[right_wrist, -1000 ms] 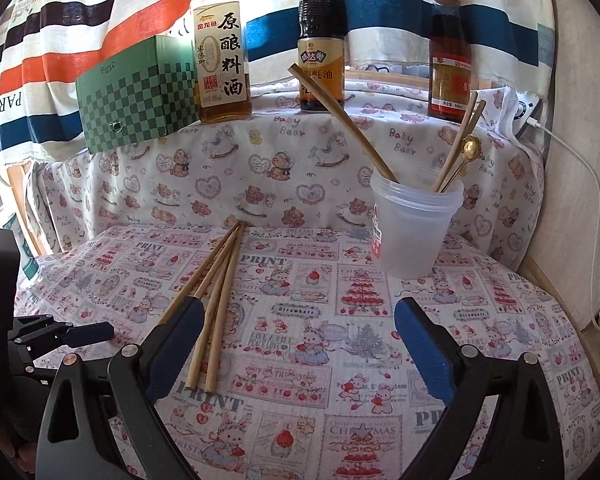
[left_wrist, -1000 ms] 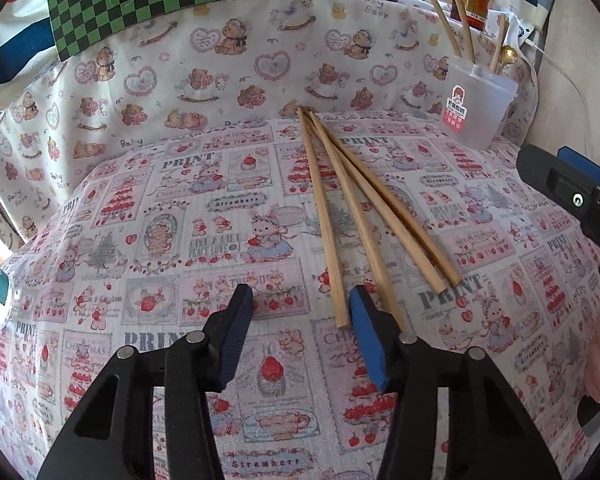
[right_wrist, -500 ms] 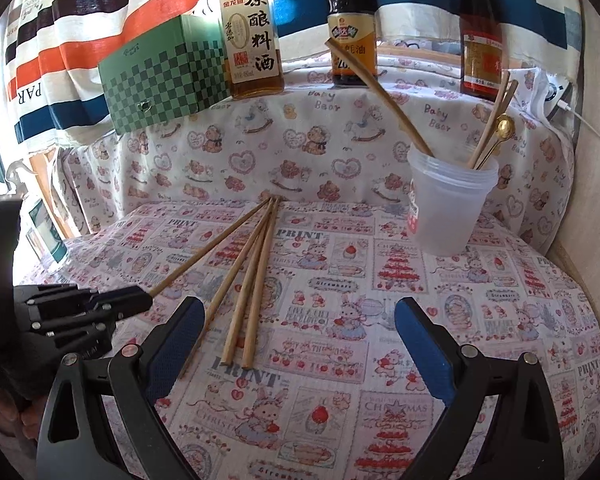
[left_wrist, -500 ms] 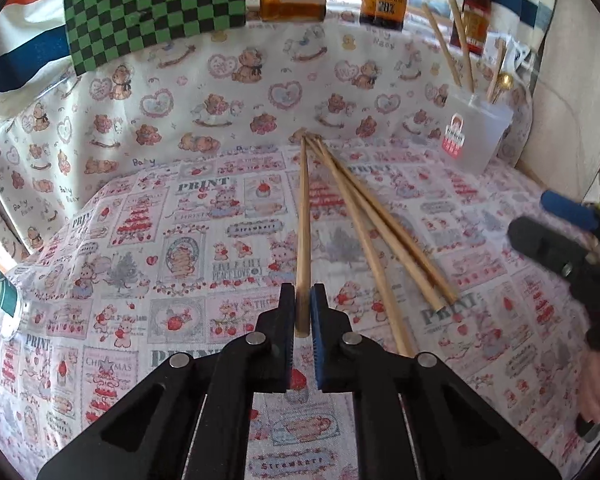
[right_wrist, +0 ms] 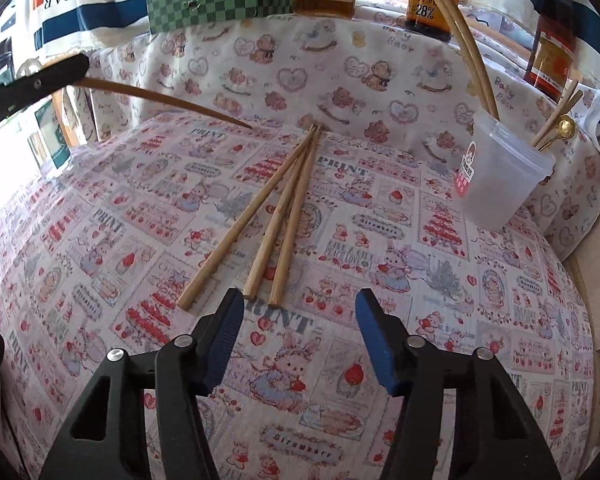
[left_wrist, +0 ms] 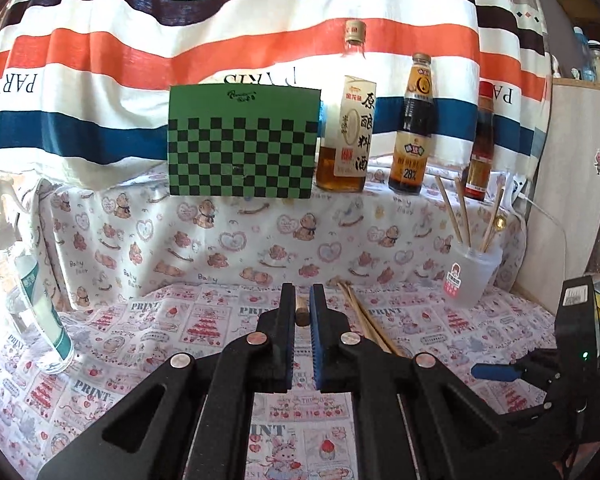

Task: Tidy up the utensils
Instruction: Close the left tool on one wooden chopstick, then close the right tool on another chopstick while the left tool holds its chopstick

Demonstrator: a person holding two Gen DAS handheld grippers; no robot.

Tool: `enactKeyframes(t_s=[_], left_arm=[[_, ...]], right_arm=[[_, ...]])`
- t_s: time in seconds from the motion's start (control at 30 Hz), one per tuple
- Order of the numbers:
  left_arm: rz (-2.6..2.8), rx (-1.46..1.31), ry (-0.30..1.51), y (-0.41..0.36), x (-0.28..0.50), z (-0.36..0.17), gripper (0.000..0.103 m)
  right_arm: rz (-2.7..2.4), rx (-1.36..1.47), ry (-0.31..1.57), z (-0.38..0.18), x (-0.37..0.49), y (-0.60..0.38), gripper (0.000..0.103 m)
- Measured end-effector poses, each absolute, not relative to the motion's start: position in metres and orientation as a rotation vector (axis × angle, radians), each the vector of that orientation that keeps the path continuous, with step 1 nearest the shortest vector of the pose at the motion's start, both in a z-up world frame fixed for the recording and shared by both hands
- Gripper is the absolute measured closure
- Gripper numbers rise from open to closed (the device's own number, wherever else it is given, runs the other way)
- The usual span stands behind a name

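Note:
My left gripper point(left_wrist: 301, 316) is shut on one wooden chopstick point(left_wrist: 301, 314) and holds it lifted above the cloth; in the right wrist view that chopstick point(right_wrist: 168, 101) sticks out from the left gripper's fingers point(right_wrist: 40, 80) at upper left. Three chopsticks point(right_wrist: 278, 216) lie fanned on the patterned tablecloth point(right_wrist: 420, 280). My right gripper point(right_wrist: 298, 320) is open, just in front of their near ends. A clear plastic cup point(right_wrist: 500, 176) at right holds several chopsticks and a gold spoon point(right_wrist: 560, 128). The cup also shows in the left wrist view point(left_wrist: 470, 276).
A green checkered box point(left_wrist: 242, 142) and three sauce bottles point(left_wrist: 346, 128) stand on a ledge behind. A spray bottle point(left_wrist: 28, 296) stands at the left. The right gripper's body point(left_wrist: 572, 360) is at the right of the left wrist view.
My left gripper closed on one chopstick and lifted it off the cloth, tilting upward. My right gripper moved down toward the near ends of the three lying chopsticks.

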State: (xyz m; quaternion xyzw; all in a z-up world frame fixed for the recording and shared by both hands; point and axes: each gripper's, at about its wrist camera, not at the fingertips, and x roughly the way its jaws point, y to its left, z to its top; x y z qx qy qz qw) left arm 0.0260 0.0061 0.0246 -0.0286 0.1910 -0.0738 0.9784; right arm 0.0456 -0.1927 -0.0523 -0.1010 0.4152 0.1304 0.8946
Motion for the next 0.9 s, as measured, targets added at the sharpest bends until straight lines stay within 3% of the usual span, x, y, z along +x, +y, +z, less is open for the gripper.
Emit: enactKeyframes(t_s=[0.17,0.47,0.67,0.83,0.9], left_arm=[[-0.132,-0.058,0.363,0.007,0.022,0.025,0.097],[-0.095,-0.060,0.430,0.005,0.031,0.013,0.097],[-0.049,-0.078,0.430,0.013,0.033,0.014,0.097],[-0.049,-0.093,0.437,0.017,0.034,0.014,0.097],[-0.047,-0.091,0.436,0.017,0.034,0.014,0.097]], right_arm=[[0.270,-0.175,0.918,-0.060,0.051,-0.197,0.060],[0.319,-0.146,0.894,-0.056,0.046,-0.196,0.061],[0.355,-0.170,0.945,-0.063,0.046,-0.187,0.067],[0.356,-0.198,0.931,-0.065,0.042,-0.183,0.073],[0.348,-0.193,0.931,-0.065,0.042,-0.185,0.082]])
